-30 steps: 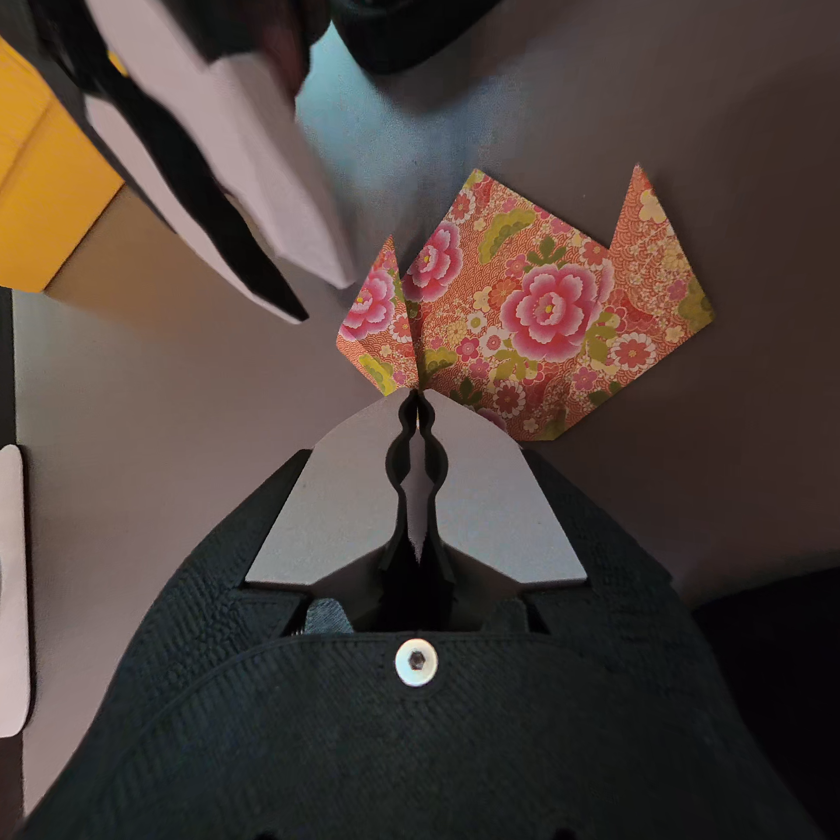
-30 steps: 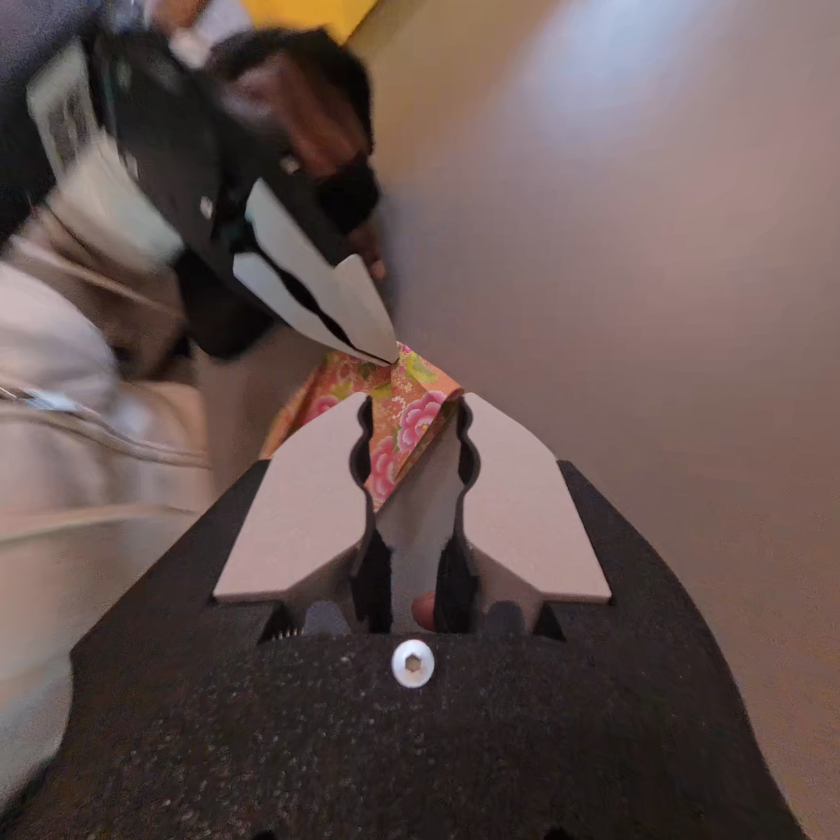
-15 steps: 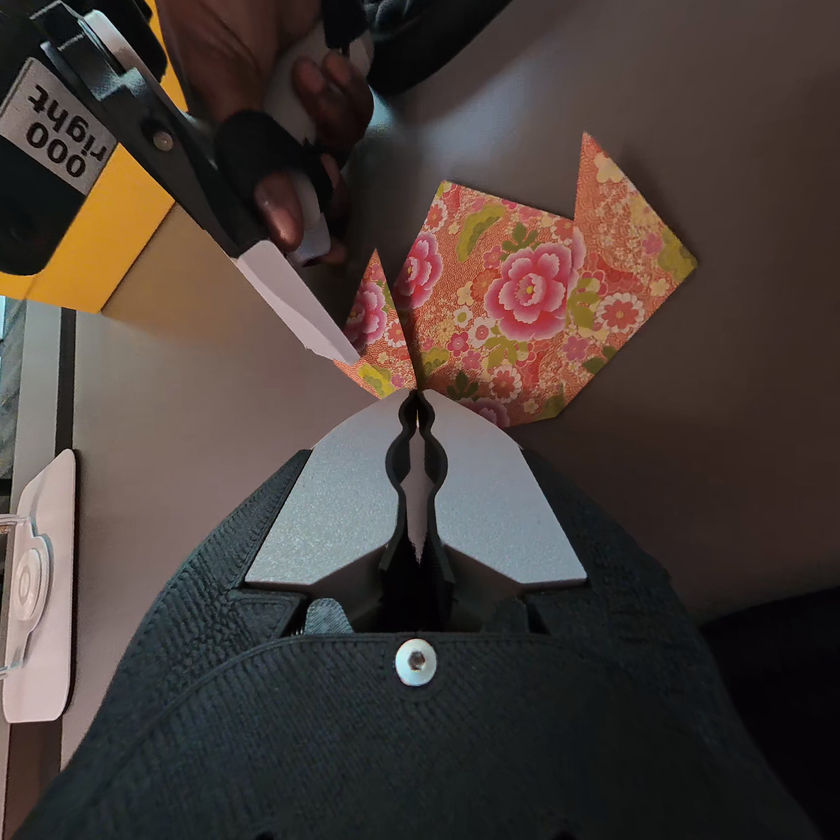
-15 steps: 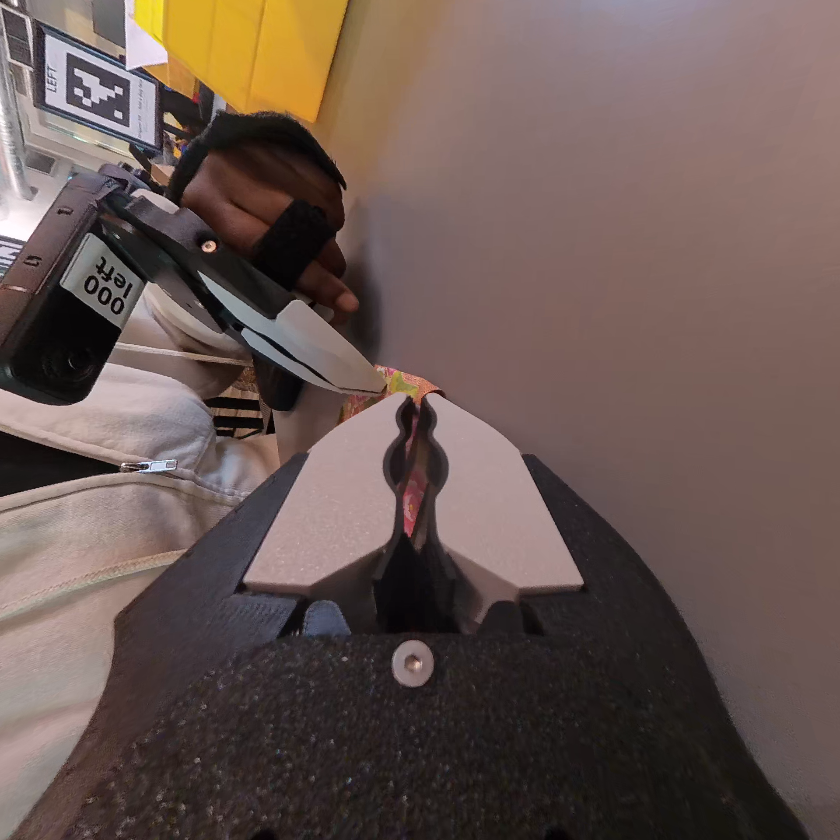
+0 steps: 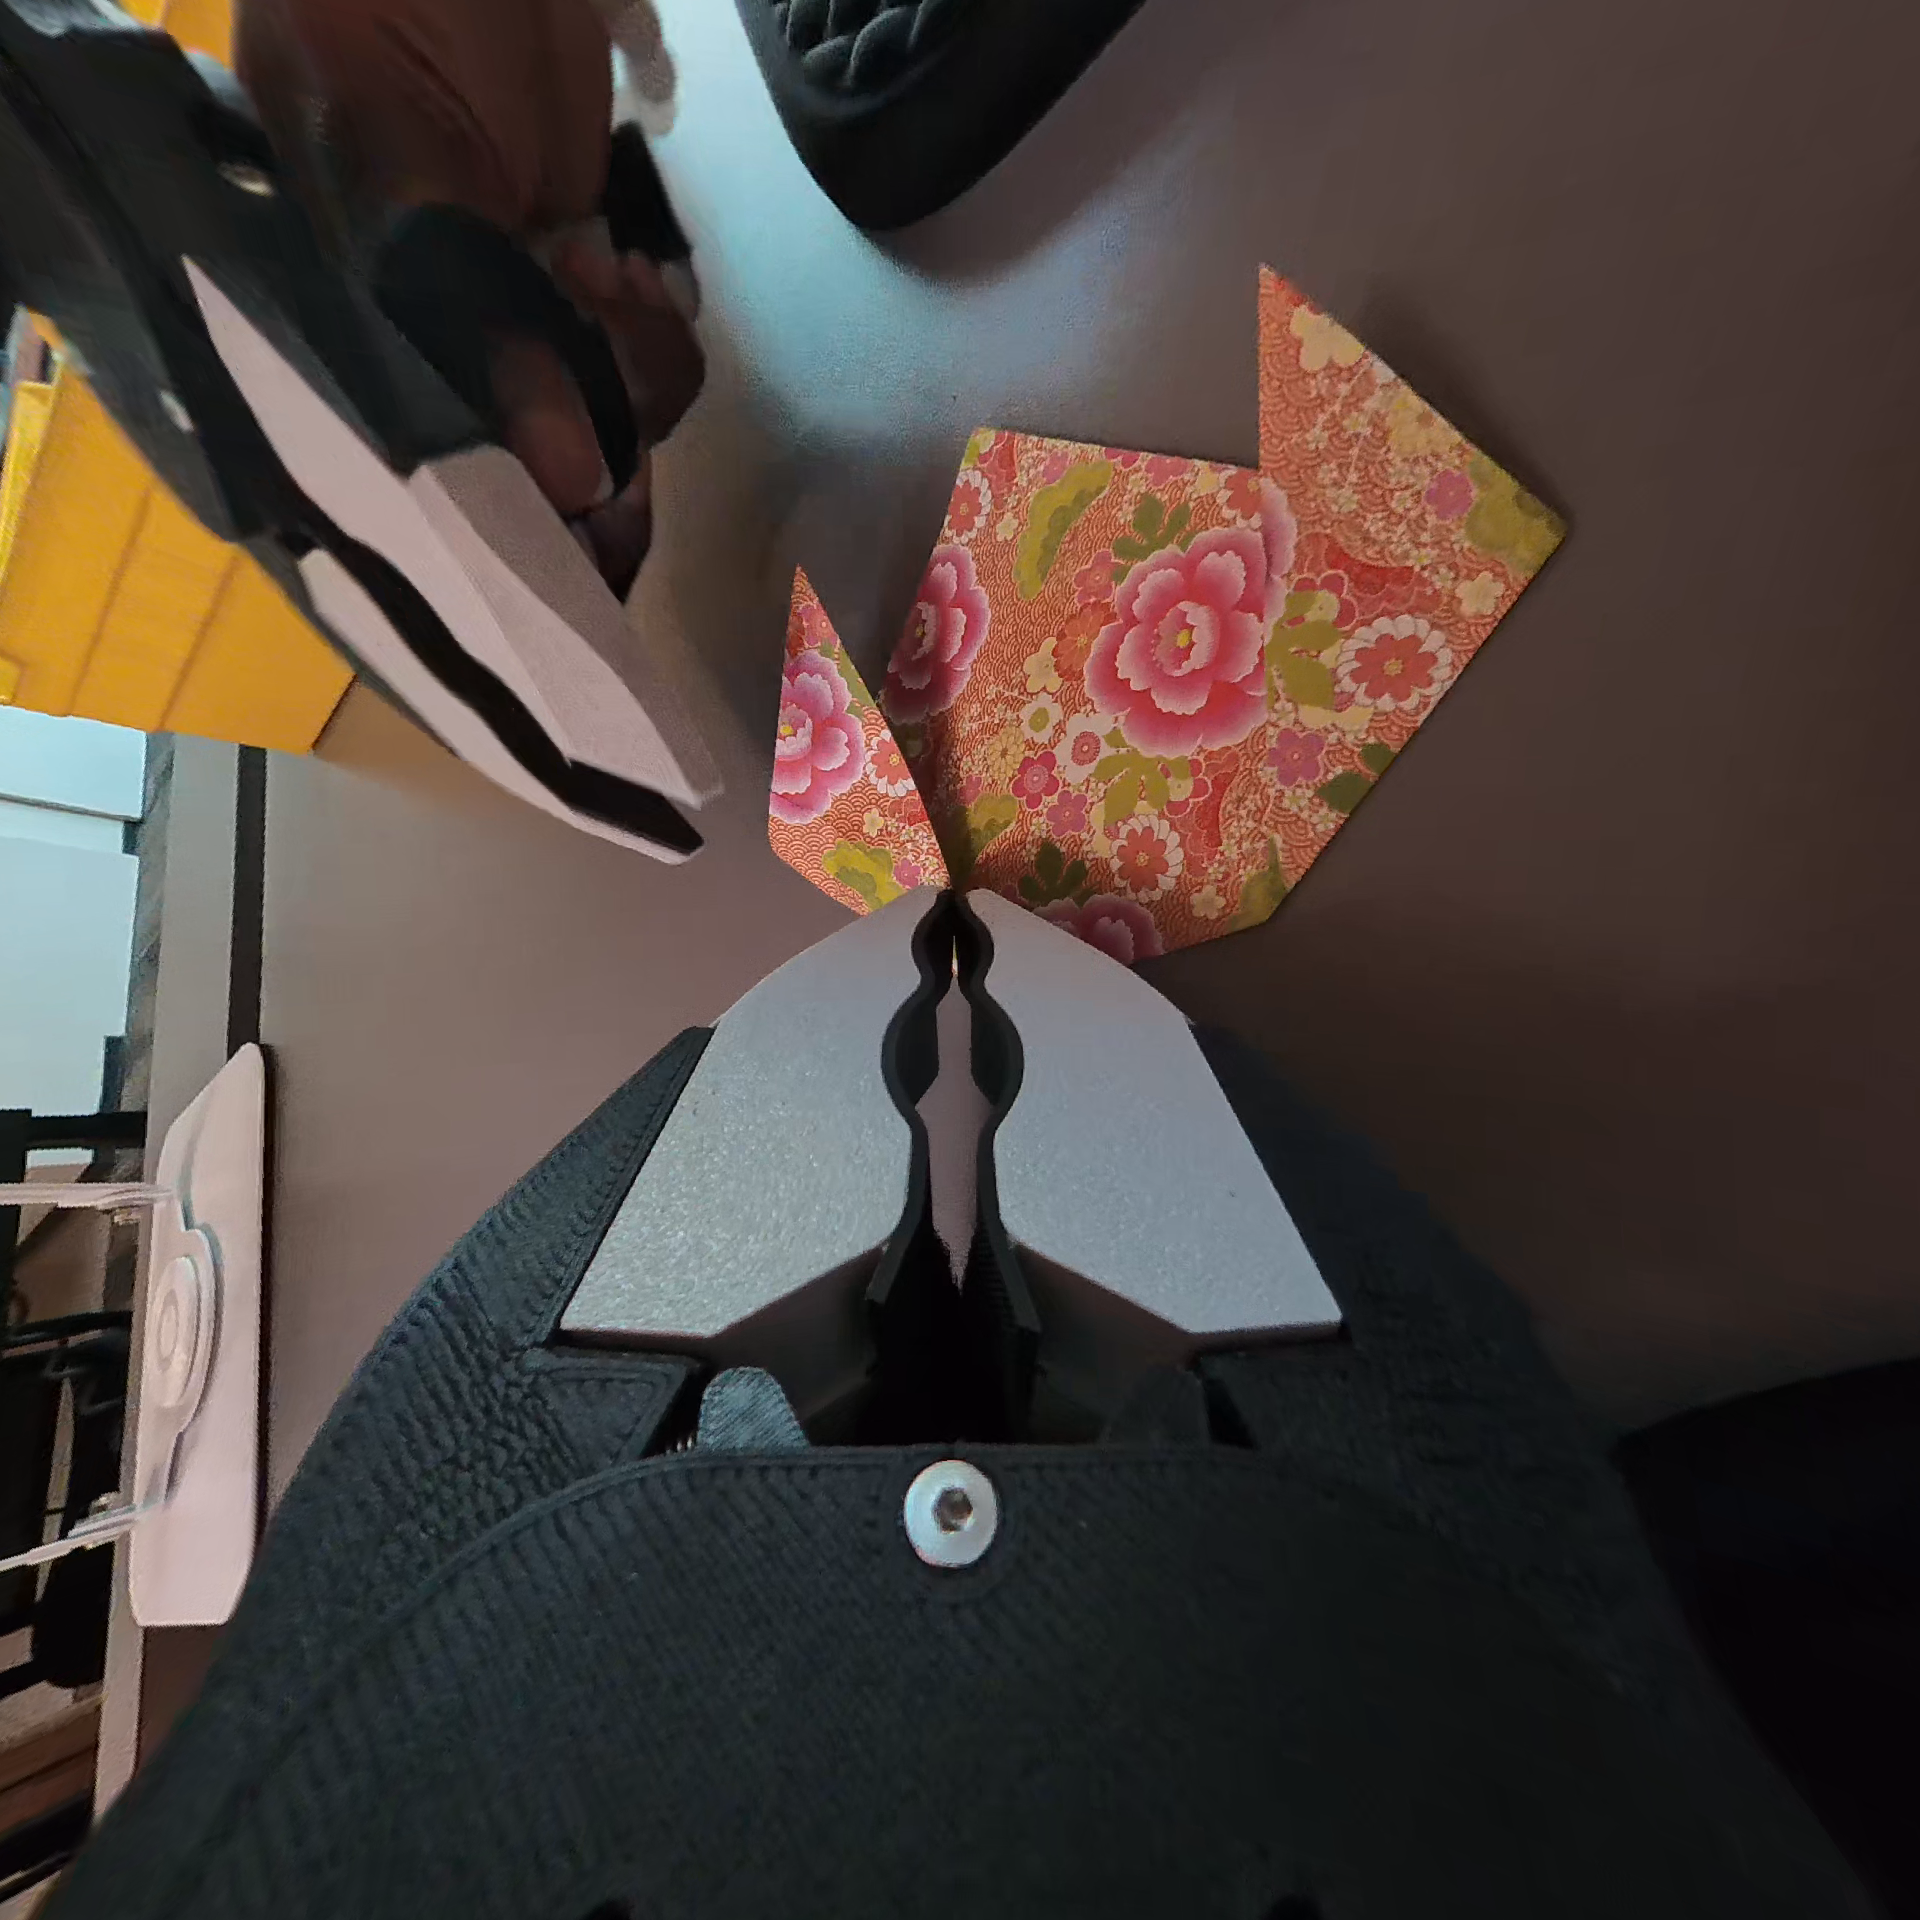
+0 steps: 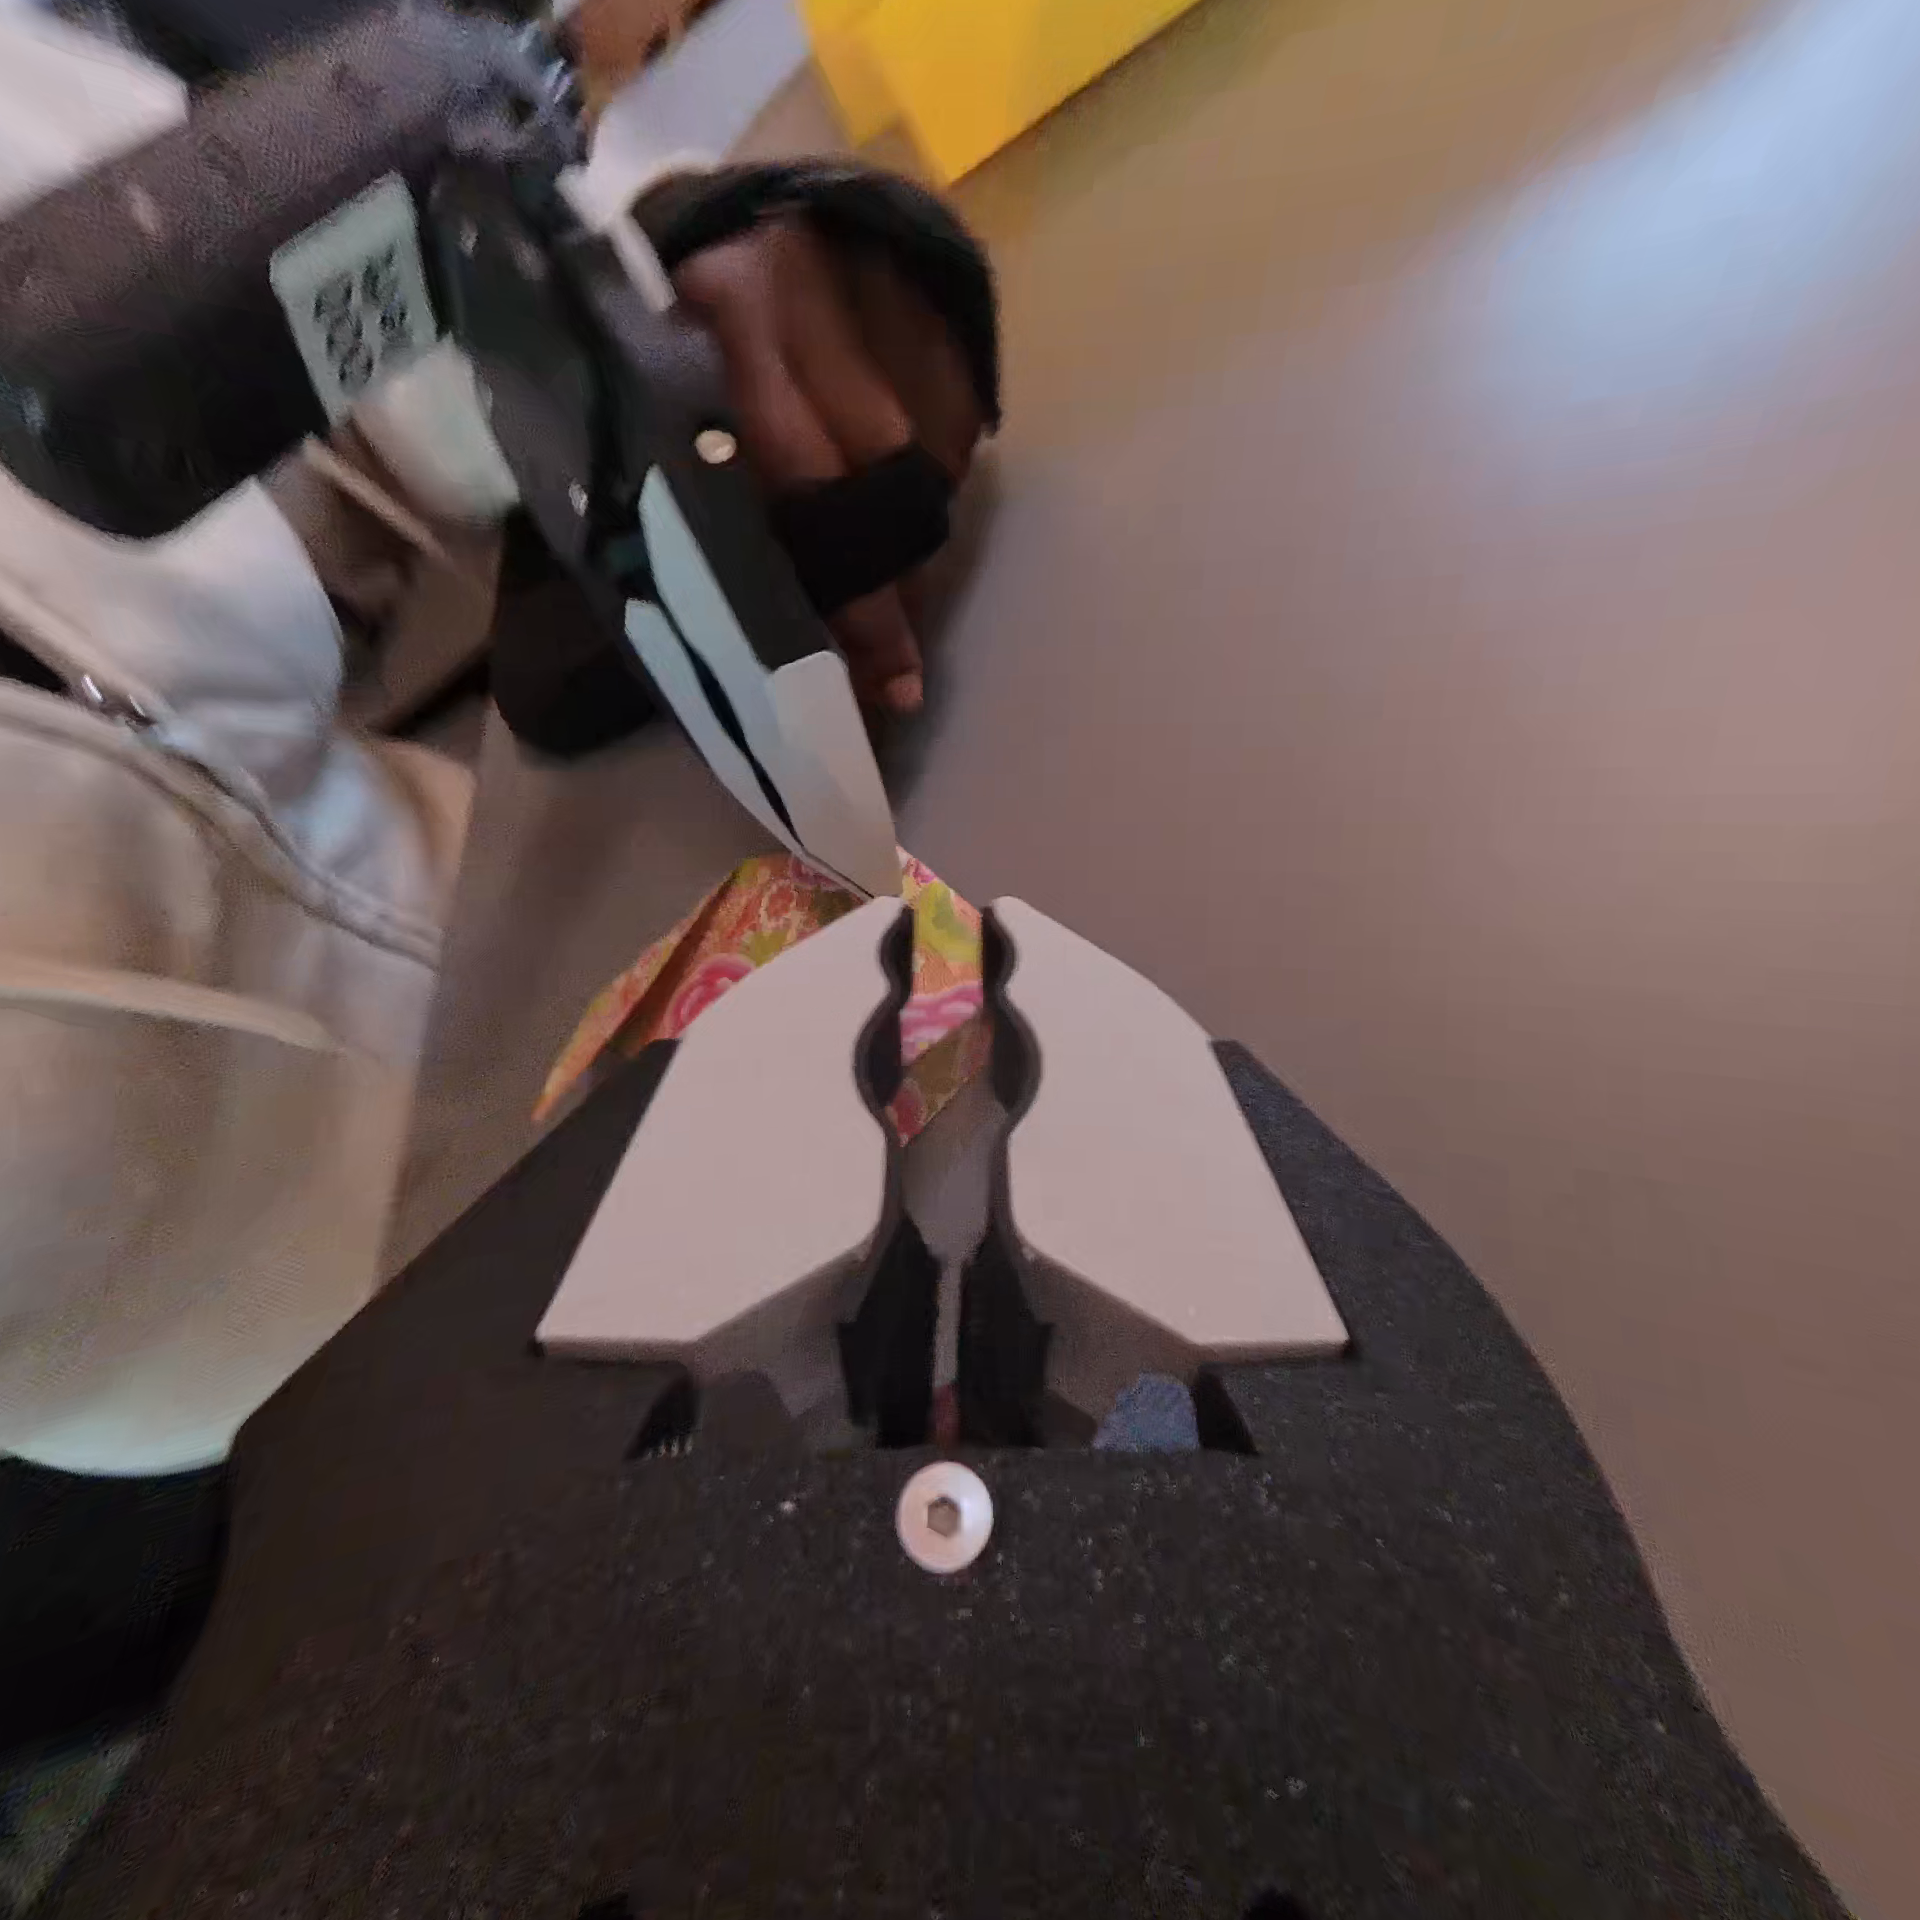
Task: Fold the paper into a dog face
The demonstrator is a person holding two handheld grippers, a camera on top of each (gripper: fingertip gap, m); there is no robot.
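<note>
right gripper (image 5: 665, 821), jaws slightly parted and empty, hovers just left of the floral paper (image 5: 1164, 686) lying on the table (image 5: 1558, 1039). left gripper (image 5: 954, 920), pressed together, pins its near edge. if that pin slips, the 2 ear flaps could skew.

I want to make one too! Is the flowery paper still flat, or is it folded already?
Folded. The flowery paper has creased flaps, one pointing up on each side, on the table.
</note>
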